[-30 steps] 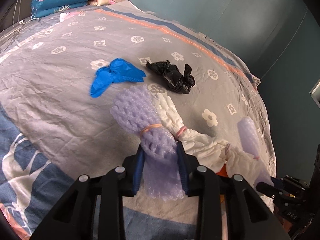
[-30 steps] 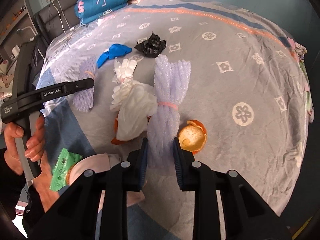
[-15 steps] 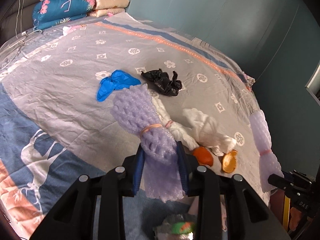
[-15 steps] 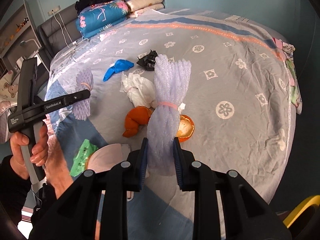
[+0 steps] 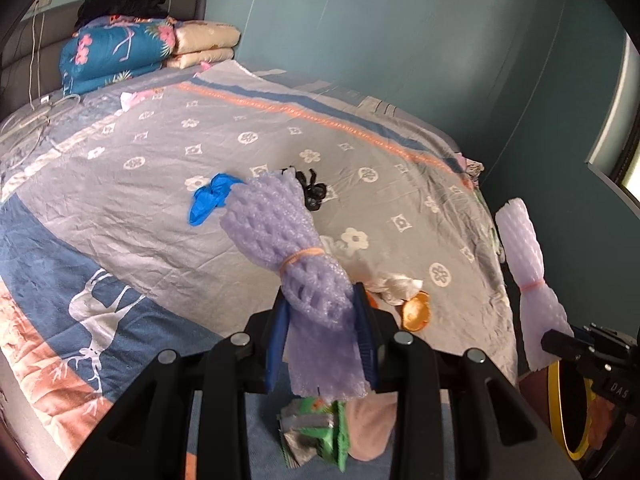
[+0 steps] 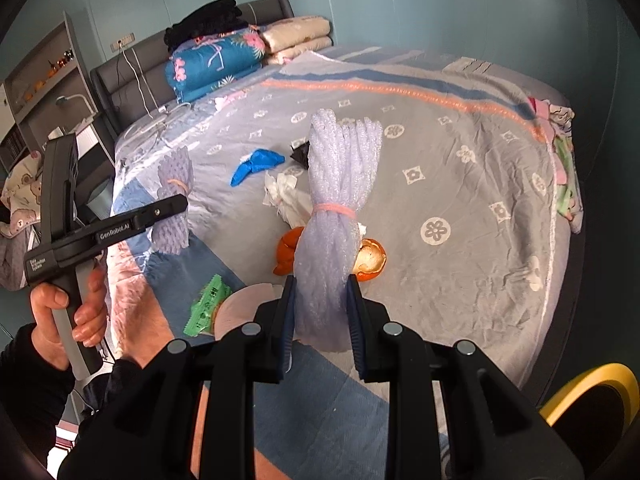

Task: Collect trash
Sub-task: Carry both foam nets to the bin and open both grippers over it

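- The left gripper (image 5: 320, 332) sits at the lower middle of the left wrist view, its blue pads narrowed onto a purple foam net (image 5: 296, 264) bundled with an orange band.
- That net stands up and leans toward the upper left, its lower end squeezed between the pads and flaring out below them.
- The right gripper (image 6: 322, 320) at the lower middle of the right wrist view pinches a paler foam sleeve (image 6: 340, 200), also tied with a pink band; the pads press into its lower part.
- The sleeve rises upright to the frame's middle, clear of the bed (image 6: 460, 168).
- On the bed, near the frame's middle: a blue glove (image 6: 256, 164), a black bag (image 6: 300, 152) mostly hidden behind the sleeve, white tissue (image 6: 284, 196), and orange peel (image 6: 370, 260) just beside the sleeve's lower part.
- A green wrapper (image 6: 208, 304) lies at the lower left, near the bed's edge.
- A hand (image 6: 68, 312) at the left edge grips the left gripper's handle.
- A yellow-rimmed bin (image 6: 592, 392) shows at the lower right corner.
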Demonstrator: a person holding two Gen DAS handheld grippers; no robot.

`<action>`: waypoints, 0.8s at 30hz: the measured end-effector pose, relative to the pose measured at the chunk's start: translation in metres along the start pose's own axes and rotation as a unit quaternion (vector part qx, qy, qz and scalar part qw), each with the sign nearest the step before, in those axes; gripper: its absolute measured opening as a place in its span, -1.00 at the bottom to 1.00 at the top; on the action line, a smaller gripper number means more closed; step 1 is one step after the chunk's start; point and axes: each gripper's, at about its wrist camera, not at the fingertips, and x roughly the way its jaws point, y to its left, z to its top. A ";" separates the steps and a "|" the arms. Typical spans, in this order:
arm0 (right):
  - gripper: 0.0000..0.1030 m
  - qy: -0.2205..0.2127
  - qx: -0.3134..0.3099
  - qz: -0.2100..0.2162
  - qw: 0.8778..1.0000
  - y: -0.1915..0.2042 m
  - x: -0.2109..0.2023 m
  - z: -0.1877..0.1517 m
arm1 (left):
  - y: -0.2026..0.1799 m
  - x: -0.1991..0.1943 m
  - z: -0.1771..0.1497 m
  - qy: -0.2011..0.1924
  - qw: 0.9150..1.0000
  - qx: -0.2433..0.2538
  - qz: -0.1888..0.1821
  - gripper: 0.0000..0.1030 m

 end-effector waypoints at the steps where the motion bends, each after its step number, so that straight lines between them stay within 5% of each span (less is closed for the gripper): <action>1: -0.55 -0.004 0.000 -0.001 1.000 0.000 -0.004 0.000 | -0.004 -0.005 0.000 -0.003 1.000 0.004 -0.002 -0.43; 24: -0.55 -0.076 0.022 -0.015 0.997 -0.026 -0.109 -0.026 | -0.110 -0.063 -0.017 -0.037 0.995 0.076 -0.047 -0.43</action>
